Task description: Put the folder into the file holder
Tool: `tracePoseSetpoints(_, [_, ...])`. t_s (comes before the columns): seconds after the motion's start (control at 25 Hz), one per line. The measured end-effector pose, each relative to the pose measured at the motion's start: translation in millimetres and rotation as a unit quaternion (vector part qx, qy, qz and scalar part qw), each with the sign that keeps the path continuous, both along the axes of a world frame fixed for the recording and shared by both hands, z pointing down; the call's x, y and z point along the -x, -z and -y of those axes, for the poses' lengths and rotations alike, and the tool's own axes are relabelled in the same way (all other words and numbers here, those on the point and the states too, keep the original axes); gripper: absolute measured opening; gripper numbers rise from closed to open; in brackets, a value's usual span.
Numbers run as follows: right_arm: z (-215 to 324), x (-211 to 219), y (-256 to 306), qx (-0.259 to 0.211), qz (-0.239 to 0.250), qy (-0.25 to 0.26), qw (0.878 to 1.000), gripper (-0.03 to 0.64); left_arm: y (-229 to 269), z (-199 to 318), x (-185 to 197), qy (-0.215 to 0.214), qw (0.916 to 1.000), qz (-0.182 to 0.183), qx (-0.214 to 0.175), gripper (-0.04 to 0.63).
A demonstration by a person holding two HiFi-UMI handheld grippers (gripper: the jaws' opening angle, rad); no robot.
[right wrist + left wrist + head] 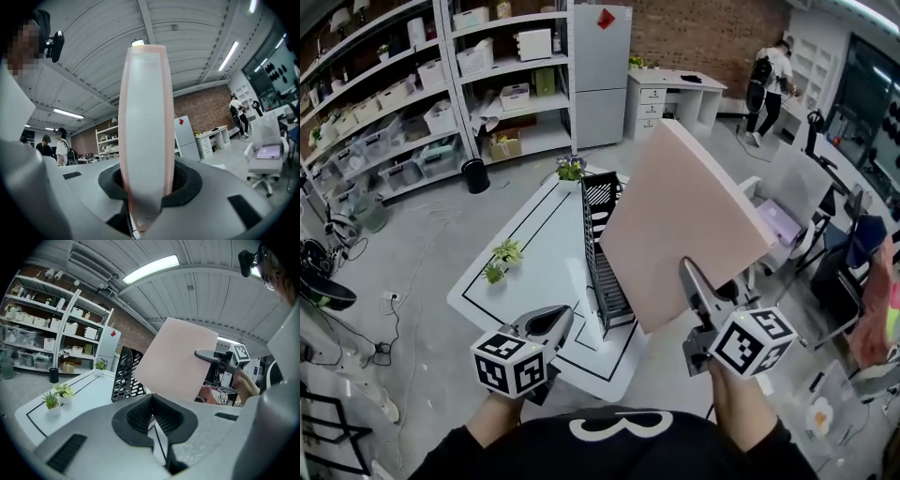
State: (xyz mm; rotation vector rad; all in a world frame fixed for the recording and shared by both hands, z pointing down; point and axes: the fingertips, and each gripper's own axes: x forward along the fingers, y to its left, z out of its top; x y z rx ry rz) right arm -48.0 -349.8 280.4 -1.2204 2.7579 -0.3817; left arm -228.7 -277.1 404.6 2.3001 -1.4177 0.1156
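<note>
Right gripper [696, 289] is clamped on the near edge of the pink folder [680, 220]. The folder is held in the air, tilted, above and just right of the black holder [602, 253] on the table [530, 246]. The slots lie to the folder's left. Left gripper [546, 328] has its jaws together, empty, by the holder's near end.

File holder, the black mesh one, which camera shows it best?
Head view: it looks down into the file holder, dividers and base, though the pink folder covers its right side. Left gripper view shows only its mesh panels, side-on; right gripper view shows none of it.
</note>
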Motion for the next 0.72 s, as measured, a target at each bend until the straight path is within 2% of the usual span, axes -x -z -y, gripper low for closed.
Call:
tracePoseSetpoints(0.36, [16.1,49.4,-6.6,-0.006,-0.028,-0.062,0.998,0.135,-8.0,16.9,42.8,-0.050,0.9987,0.006,0.005,0.006])
tracePoseSetpoints(0.72, [36.8,89.3,-19.9,-0.013,-0.071,-0.094,0.993,0.135,-7.5,31.0,80.6,-0.067,0.9977,0.000,0.002,0.006])
